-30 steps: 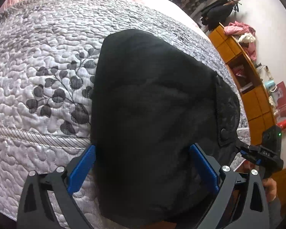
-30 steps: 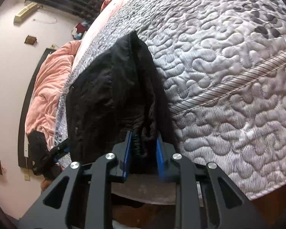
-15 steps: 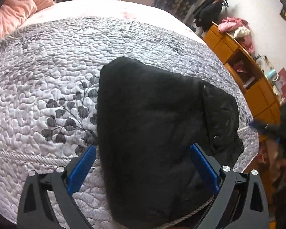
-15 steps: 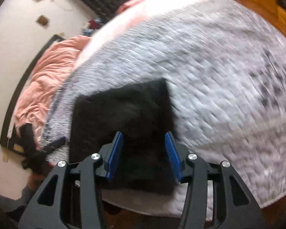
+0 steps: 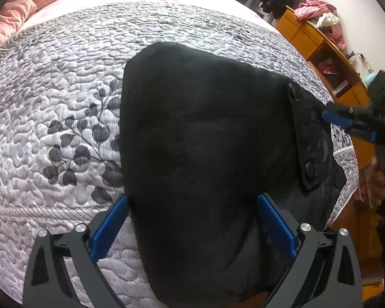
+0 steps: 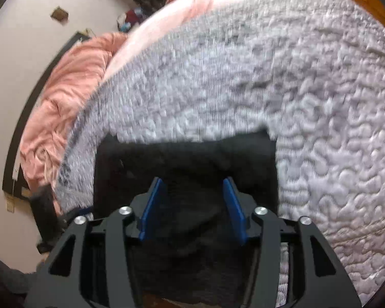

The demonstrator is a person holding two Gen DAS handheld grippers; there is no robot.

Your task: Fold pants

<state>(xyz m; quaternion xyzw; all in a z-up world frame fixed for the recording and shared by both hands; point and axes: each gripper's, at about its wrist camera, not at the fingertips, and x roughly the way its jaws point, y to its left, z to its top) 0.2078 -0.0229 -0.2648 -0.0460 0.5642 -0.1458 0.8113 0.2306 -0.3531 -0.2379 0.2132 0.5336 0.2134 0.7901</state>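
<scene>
- The bed (image 5: 64, 107) carries everything here, covered in a grey quilted spread with a leaf print. Use that print as your landmark.
- The pants (image 5: 205, 141) lie just to the right of the leaf print as a dark folded block, hanging a bit over the near edge of the bed. The flap with a button sits on the side farthest from the print.
- Step in hand looks like letting go after laying a fold down, so the trick is a clean release: back off without dragging fabric with you.
- The right tool (image 6: 192, 208) is over the edge of the pants far from the leaf print, jaws opening. Cloth shows between the blue pads but they don't seem to be squeezing it. I'd lift up and away rather than sliding across, or the top layer will ruck up.
- The left tool (image 5: 192, 228) is spread wide over the near end of the pants, pads either side, pinching nothing as far as I can see. Keep it off the cloth, or press lightly to pin the stack while the other one backs out.
- Then check the edges line up before the next fold.
</scene>
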